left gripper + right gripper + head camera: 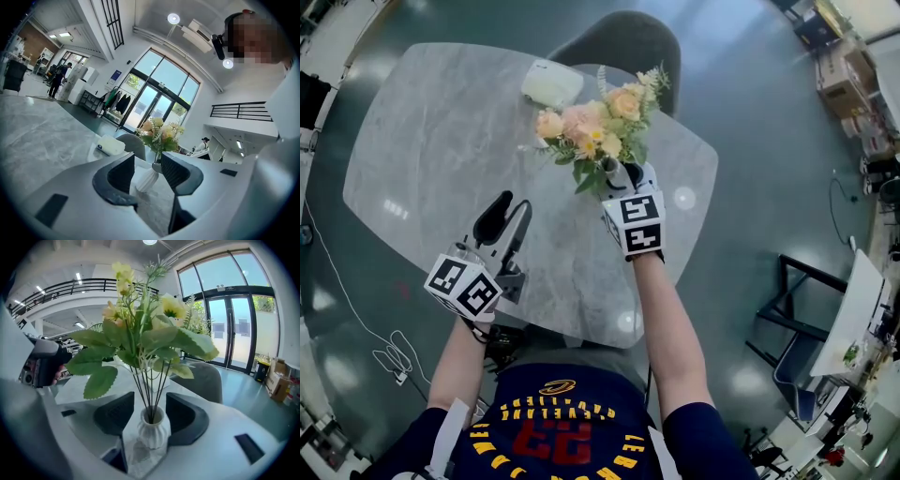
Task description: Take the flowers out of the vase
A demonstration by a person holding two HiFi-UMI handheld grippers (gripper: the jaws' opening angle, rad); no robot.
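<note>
A bouquet of peach and yellow flowers [598,124] stands in a small white ribbed vase [615,171] on the grey marble table [441,141]. In the right gripper view the vase [152,430] sits low between the jaws, and the thin stems [149,380] rise from it to the flowers [140,324]. My right gripper [150,401] [628,180] is open around the vase. My left gripper [512,204] [146,161] is open and empty, to the left of the vase and apart from it. It looks at the vase [147,180] and the flowers [160,133] from a short way off.
A white box [551,82] lies at the table's far side, behind the flowers. A grey chair [623,42] stands beyond it. The table's near edge is close to the person's body. A cable [392,361] lies on the floor at the left.
</note>
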